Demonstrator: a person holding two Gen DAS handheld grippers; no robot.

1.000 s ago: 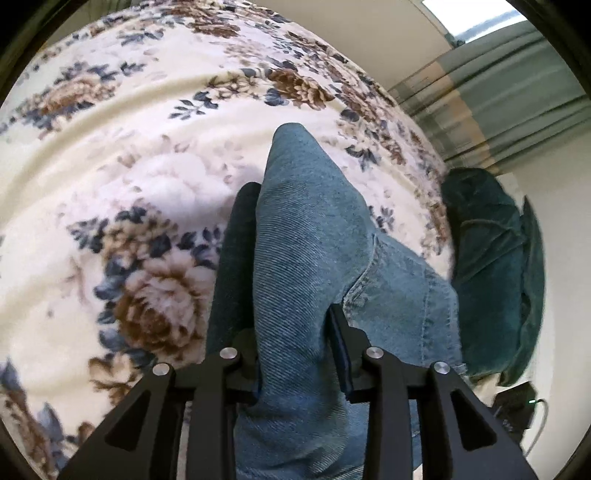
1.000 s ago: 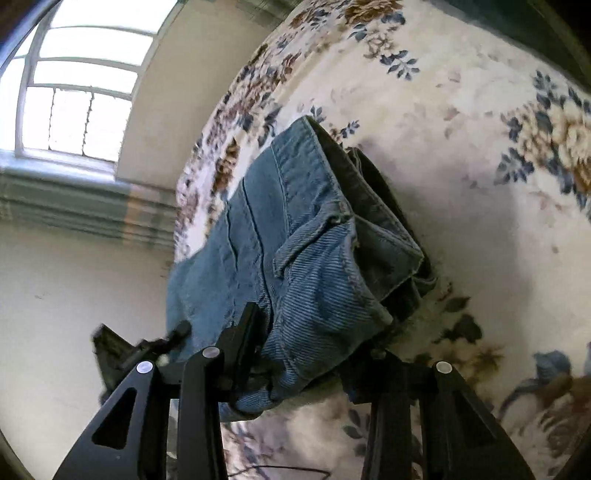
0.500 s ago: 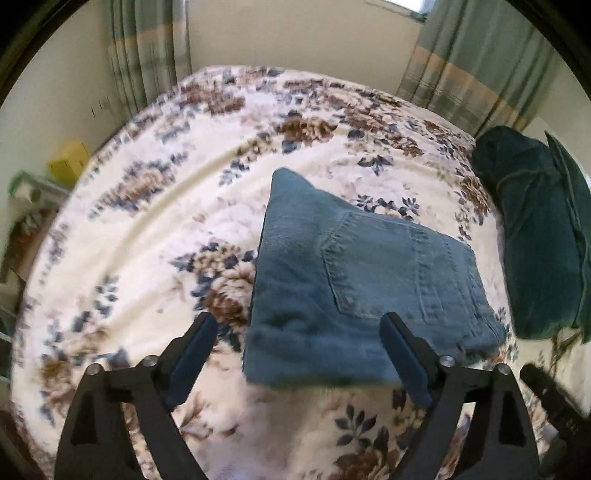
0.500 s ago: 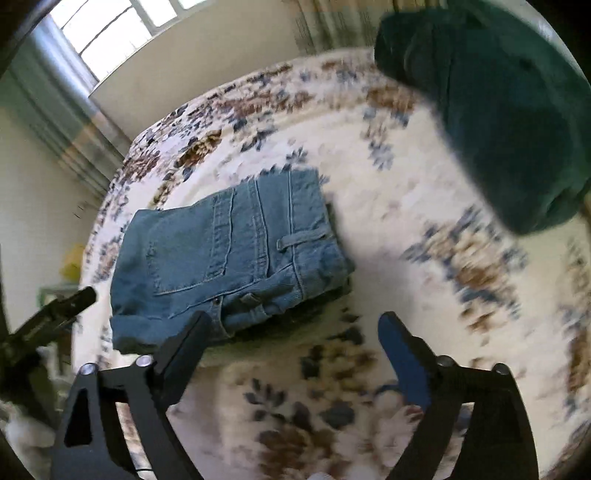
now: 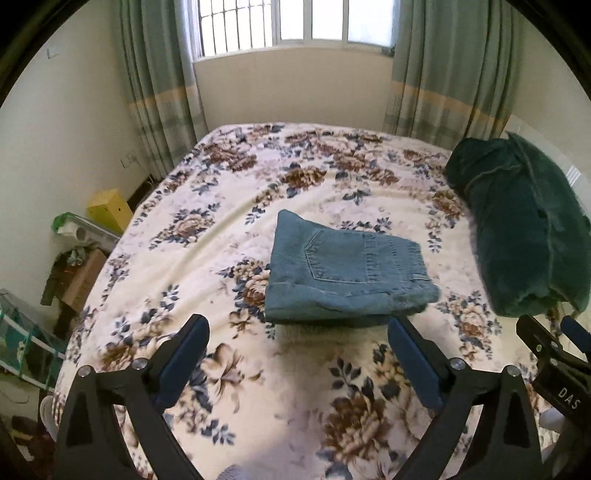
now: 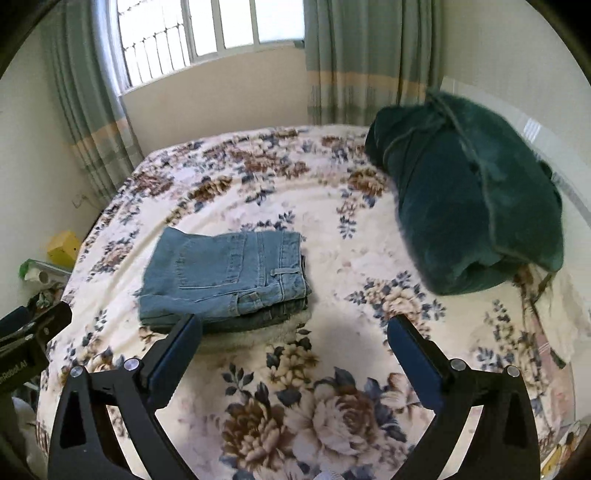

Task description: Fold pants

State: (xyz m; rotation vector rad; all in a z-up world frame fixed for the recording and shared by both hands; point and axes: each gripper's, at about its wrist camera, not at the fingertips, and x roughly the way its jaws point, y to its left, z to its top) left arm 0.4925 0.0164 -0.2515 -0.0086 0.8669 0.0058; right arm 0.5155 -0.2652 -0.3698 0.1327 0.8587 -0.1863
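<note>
The blue denim pants (image 5: 343, 273) lie folded in a compact rectangle on the floral bedspread (image 5: 229, 229), back pocket up. They also show in the right wrist view (image 6: 225, 277). My left gripper (image 5: 297, 336) is open and empty, held back from the near edge of the pants. My right gripper (image 6: 293, 332) is open and empty, near the pants' front right corner and apart from them. The other gripper's body shows at the right edge of the left wrist view (image 5: 554, 354) and at the left edge of the right wrist view (image 6: 29, 339).
A dark green bundled blanket (image 5: 524, 229) lies on the right side of the bed, also in the right wrist view (image 6: 469, 192). Curtains (image 5: 162, 85) and a window (image 5: 295, 22) stand behind. A yellow box (image 5: 109, 210) and clutter sit left of the bed.
Both grippers were shut on the pants a second ago. They have let go, opened and pulled back and up from the bed. The pants now lie flat and folded.
</note>
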